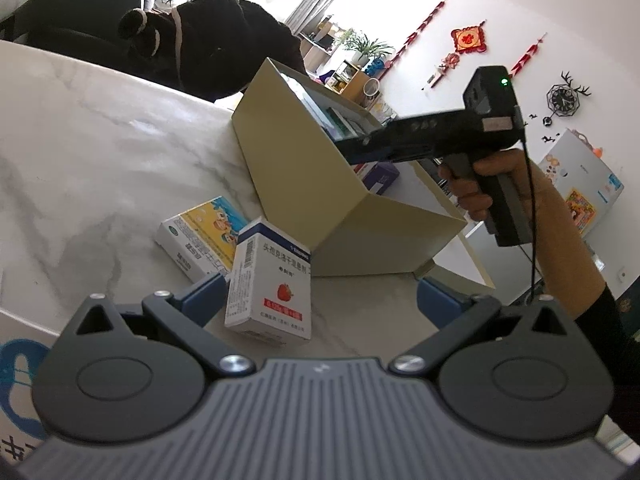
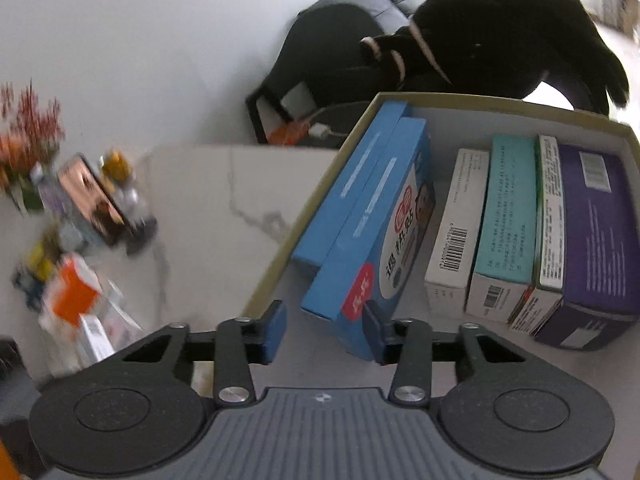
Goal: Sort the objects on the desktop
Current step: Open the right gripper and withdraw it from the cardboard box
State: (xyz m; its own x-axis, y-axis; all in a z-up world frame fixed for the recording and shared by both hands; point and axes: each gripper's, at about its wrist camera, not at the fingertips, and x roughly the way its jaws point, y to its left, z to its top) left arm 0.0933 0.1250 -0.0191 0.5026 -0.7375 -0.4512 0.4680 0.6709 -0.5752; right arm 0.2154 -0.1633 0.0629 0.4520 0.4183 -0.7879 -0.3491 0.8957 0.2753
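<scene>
In the left wrist view a white medicine box with a strawberry stands on the marble table, between my left gripper's wide-open jaws and close to the left finger. A cartoon-printed box lies just behind it. Beyond stands an open beige carton, over whose far side a hand holds my right gripper. In the right wrist view my right gripper hovers open over the carton's near corner. A blue box stands on edge inside, its near corner by the right finger, not pinched.
Inside the carton a white box, a teal box and a purple box stand in a row. Small bottles and an orange box clutter the table's left. A black plush toy sits beyond the far edge.
</scene>
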